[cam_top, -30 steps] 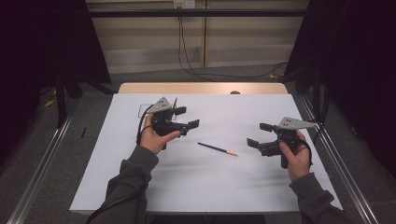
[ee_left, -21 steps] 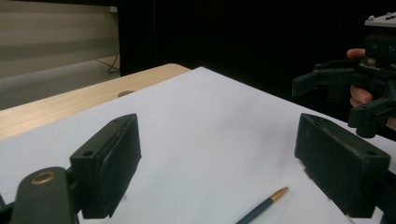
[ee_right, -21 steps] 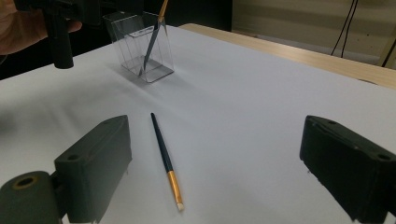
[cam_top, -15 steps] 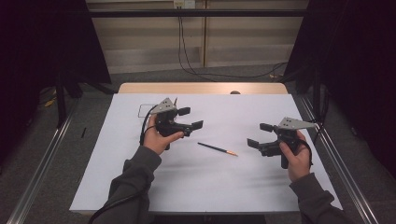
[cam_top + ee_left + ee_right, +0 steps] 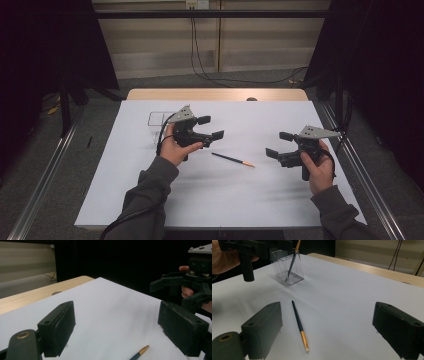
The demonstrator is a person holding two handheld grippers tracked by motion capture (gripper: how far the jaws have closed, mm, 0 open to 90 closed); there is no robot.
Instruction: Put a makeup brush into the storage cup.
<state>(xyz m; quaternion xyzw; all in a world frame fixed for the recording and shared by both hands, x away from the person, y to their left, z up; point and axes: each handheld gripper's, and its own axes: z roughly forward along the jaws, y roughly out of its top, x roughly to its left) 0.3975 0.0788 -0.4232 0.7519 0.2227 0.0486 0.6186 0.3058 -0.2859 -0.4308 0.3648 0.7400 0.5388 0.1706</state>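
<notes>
Both tools are up off the desk (image 5: 125, 200) here, one at each side, with the brush (image 5: 232, 159) lying flat on the white sheet between them. The left tool (image 5: 210, 127) sits in the person's left hand (image 5: 174, 148), jaws spread wide with nothing between them, aimed across toward the right side. From the left tool's own camera the brush's gold ferrule (image 5: 143, 350) pokes in at the bottom edge, below and between the two black pads, not touching either. Over on the right, the right tool (image 5: 279, 145) is held in the right hand (image 5: 318, 170), its jaws also wide apart and empty, pointing back toward the middle. Its own camera looks right down the desk: the brush (image 5: 299, 324) lies just inside the left pad, dark handle running away, gold ferrule and pale tip nearest the lens, clear of both pads. Farther back stands a clear box (image 5: 287, 266) with a second brush (image 5: 293, 258) leaning upright in it, tip up. In the high view that box (image 5: 157, 122) sits just behind the left hand, partly hidden by it. The loose brush lies well apart from the box, nearer mid-desk
</notes>
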